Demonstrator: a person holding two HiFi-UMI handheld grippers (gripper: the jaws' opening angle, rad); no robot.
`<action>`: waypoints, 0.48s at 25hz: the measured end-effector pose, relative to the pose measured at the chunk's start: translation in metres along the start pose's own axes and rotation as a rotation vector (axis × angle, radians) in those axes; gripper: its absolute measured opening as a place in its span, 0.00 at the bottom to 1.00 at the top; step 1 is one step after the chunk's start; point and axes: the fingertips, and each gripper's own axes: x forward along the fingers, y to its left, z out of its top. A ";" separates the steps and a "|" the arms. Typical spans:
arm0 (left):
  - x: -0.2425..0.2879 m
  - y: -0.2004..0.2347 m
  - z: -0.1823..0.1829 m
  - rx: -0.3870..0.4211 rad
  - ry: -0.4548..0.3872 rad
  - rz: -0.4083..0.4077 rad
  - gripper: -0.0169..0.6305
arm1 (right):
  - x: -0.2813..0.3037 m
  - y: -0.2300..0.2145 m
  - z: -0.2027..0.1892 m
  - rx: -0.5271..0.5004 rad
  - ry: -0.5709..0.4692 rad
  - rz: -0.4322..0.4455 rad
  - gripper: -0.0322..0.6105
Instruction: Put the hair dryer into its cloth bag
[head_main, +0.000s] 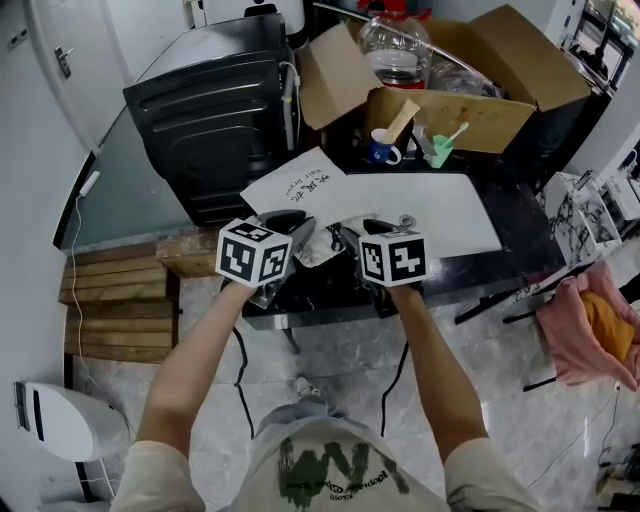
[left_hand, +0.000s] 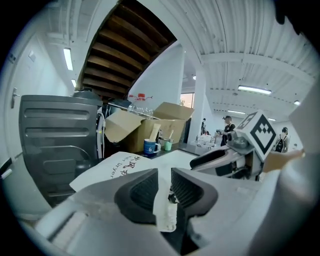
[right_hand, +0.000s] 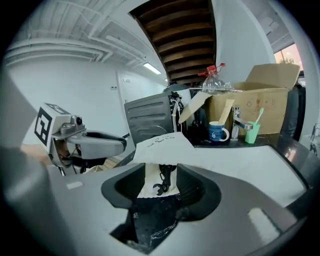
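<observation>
Steep downward look onto a black table (head_main: 525, 225) with a white cloth bag (head_main: 300, 182) spread across it, printed face up. Held side by side over the table's near edge: left gripper (left_hand: 162, 184) and right gripper (right_hand: 162, 174), close together, both aimed away from the person and slightly down at the bag's near edge. Between the left jaws, set only slightly apart, a thin strip of the bag's cloth, seemingly loose rather than pinched. Between the right jaws, parted about halfway, the bag's hem and a small dark cord or hook (right_hand: 164, 182), with neither pad pressing on them. No sure sight of the hair dryer in any view; perhaps inside the bag, perhaps hidden beneath the grippers, impossible to tell. Bag straight ahead of both grippers, long axis running away and off to the right across the table, near end about equally close to both hands. Judged key to the next move: holding that near edge spread between the two grippers. Open tabletop to the right. Crowded on the far side by a cardboard box (head_main: 470, 110) and blue cup (head_main: 380, 148), and on the left by a black case (head_main: 215, 120). Drop to the floor just below the hands.
</observation>
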 end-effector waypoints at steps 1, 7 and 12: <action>-0.005 -0.001 0.003 0.005 -0.009 0.018 0.17 | -0.005 0.002 0.001 -0.001 -0.010 0.001 0.35; -0.038 -0.005 0.013 -0.025 -0.064 0.128 0.17 | -0.036 0.013 0.012 -0.018 -0.070 0.005 0.31; -0.063 -0.017 0.010 -0.018 -0.071 0.190 0.17 | -0.066 0.023 0.022 -0.053 -0.129 0.002 0.25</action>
